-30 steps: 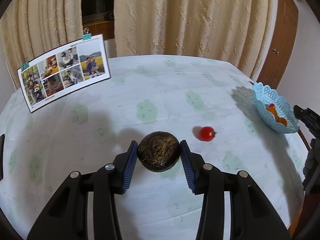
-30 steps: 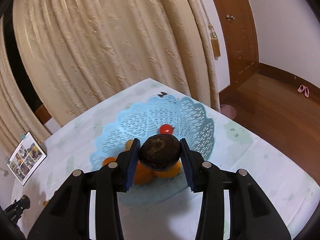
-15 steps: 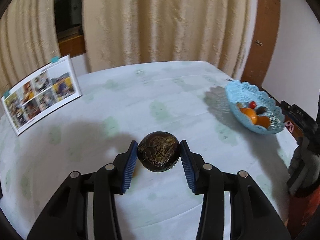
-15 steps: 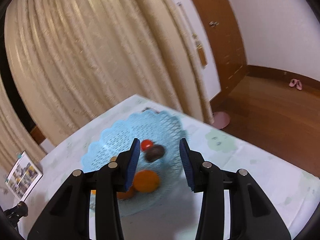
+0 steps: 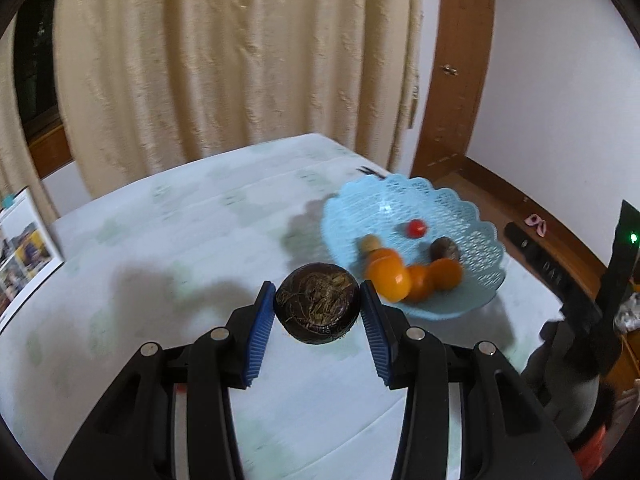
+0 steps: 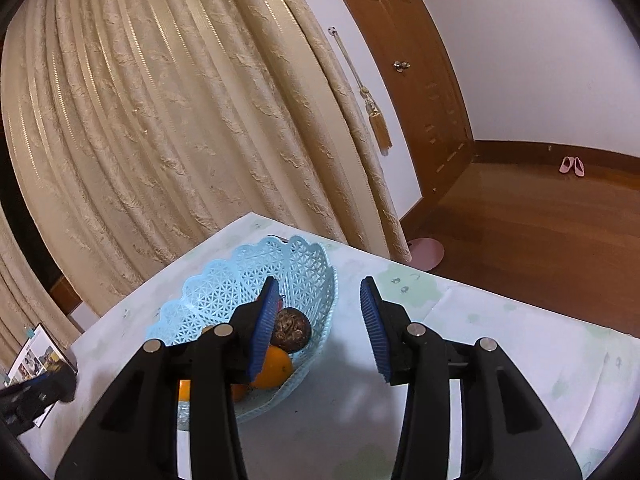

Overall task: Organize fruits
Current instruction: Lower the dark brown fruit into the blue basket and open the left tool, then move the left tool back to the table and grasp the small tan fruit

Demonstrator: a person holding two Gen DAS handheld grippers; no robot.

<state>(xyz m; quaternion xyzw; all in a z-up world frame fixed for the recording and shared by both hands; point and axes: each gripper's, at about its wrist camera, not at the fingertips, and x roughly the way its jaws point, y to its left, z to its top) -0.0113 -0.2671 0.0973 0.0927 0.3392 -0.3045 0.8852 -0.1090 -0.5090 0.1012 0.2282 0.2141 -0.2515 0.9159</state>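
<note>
A home: cream curtains [image 6: 168,128], wooden door [image 6: 420,80], pink slippers [image 6: 572,166] on the wood floor [image 6: 540,220].

Left wrist view – low over the table [image 5: 168,264], facing the curtain [image 5: 240,60], basket [image 5: 472,292] just ahead. Right wrist view – higher, nearer the basket [image 6: 316,276], facing curtain [image 6: 160,120] and door [image 6: 420,80]. Basket, curtain, door [image 5: 460,80] shared.
</note>
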